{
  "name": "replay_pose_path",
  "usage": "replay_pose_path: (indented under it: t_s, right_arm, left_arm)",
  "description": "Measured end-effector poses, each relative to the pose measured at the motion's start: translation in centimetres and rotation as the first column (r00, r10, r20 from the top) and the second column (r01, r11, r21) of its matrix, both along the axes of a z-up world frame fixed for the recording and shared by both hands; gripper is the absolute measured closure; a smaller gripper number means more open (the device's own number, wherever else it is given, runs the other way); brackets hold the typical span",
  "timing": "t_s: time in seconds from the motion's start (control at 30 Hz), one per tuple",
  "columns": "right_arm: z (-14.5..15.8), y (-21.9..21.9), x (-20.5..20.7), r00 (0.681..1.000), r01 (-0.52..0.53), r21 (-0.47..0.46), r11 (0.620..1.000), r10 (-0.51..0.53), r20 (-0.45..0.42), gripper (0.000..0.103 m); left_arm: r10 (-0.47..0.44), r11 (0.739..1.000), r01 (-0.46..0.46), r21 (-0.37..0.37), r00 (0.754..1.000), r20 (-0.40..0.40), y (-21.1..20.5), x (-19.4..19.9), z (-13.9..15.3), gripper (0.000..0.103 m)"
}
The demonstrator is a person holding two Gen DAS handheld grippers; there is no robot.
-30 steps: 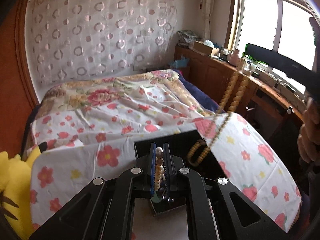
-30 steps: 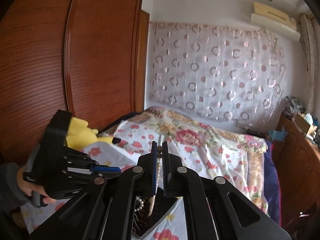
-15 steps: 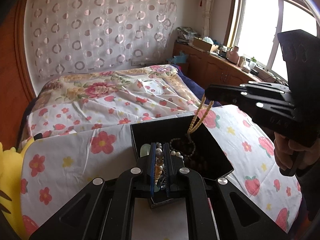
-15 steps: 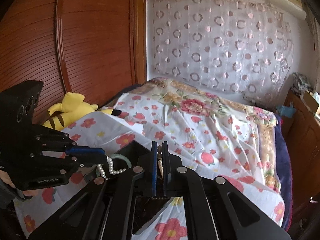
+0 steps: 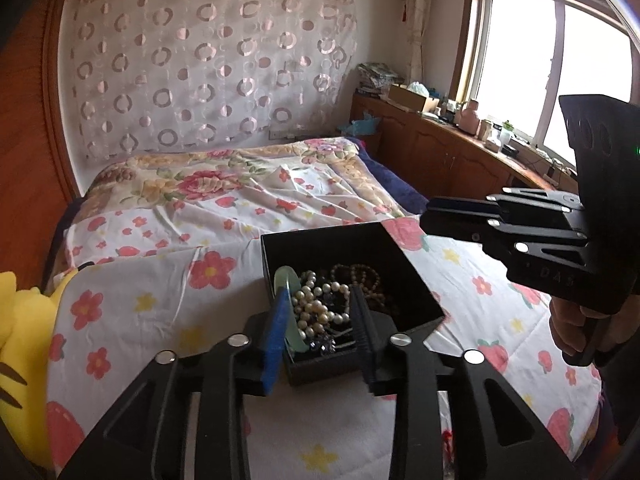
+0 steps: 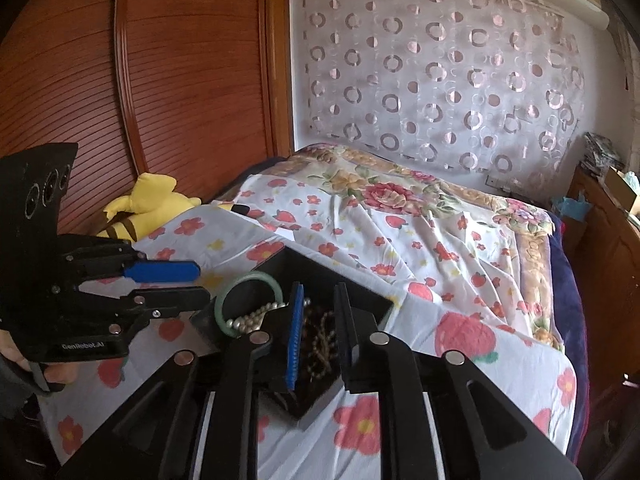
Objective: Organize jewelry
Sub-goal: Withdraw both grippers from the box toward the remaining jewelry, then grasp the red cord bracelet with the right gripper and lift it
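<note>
Hovering over the black box (image 5: 404,276), both grippers' jaws just opened, empty.

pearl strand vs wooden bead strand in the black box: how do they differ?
Colour: the pearl strand is glossy white; the wooden bead strand is dull brown.
Bead size: the pearls look larger and rounder than the wooden beads.
Place: in the left wrist view, the pearls sit on the box's left side against the green bangle; the wooden beads lie to the right.
Shared: both lie loosely heaped inside the black box, gripped by neither gripper.
</note>
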State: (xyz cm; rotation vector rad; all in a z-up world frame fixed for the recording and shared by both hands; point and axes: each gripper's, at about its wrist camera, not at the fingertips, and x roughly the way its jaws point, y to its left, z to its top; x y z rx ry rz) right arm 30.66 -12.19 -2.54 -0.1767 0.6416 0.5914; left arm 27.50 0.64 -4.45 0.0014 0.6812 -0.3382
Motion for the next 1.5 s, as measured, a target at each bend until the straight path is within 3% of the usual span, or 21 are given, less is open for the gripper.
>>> replay_pose_path:
  t_s: [0.13, 0.2, 0.33, 0.63, 0.93, 0.97, 1.03, 1.07, 1.2, 1.5]
  right_arm:
    - [-0.5, -1.1, -2.9, 1.0, 0.01, 0.013, 1.0, -0.01, -0.015, 0.085]
    - [-1.2, -1.5, -4.6, 1.0, 0.009, 0.006, 1.0, -0.009, -0.029, 0.085]
    - [-3.4, -1.9, -7.8, 0.997, 0.006, -0.017, 1.0, -0.008, -0.075, 0.085]
    - [-7.8, -2.7, -11.8, 0.982, 0.016, -0.051, 0.999, -0.025, -0.188, 0.085]
    - [-10.1, -1.3, -12.3, 0.971, -0.002, -0.18, 0.984, -0.041, -0.235, 0.086]
    - [-10.1, -1.1, -12.3, 0.972, -0.007, -0.191, 0.982, -0.039, -0.233, 0.086]
    - [-10.1, -0.7, -12.4, 0.969, -0.037, -0.192, 0.981, -0.012, -0.246, 0.099]
    - [-10.2, -0.5, -12.6, 0.971, -0.042, -0.206, 0.978, -0.008, -0.237, 0.099]
    - [-9.3, -0.4, -13.5, 0.98, -0.05, -0.201, 0.978, 0.01, -0.198, 0.1]
    - [-2.7, -1.4, -16.0, 0.999, -0.035, -0.071, 0.997, 0.032, -0.044, 0.1]
  left_arm:
    - [0.015, 1.0, -0.015, -0.023, 1.0, 0.021, 0.4, -2.5, 0.4, 0.053]
    - [0.026, 0.999, -0.025, -0.038, 0.999, 0.031, 0.7, -3.9, 0.4, 0.039]
    - [0.048, 0.998, -0.047, -0.045, 0.998, 0.034, 1.2, -6.6, -0.1, 0.028]
    - [0.055, 0.998, -0.054, -0.042, 0.998, 0.008, 1.3, -10.9, -2.1, 0.027]
    - [0.05, 0.998, -0.05, -0.026, 0.999, -0.012, 0.5, -14.0, -3.7, 0.027]
    - [0.054, 0.998, -0.055, -0.029, 0.998, -0.015, 0.5, -14.2, -3.9, 0.027]
    - [0.059, 0.998, -0.059, -0.036, 0.998, -0.017, 0.6, -14.8, -3.9, 0.027]
    - [0.061, 0.997, -0.061, -0.037, 0.998, -0.017, 0.6, -15.0, -3.9, 0.027]
    - [0.062, 0.998, -0.063, -0.029, 0.998, -0.025, 0.6, -15.6, -4.6, 0.027]
    - [0.058, 0.998, -0.059, -0.018, 0.997, -0.056, 0.0, -15.4, -5.7, 0.027]
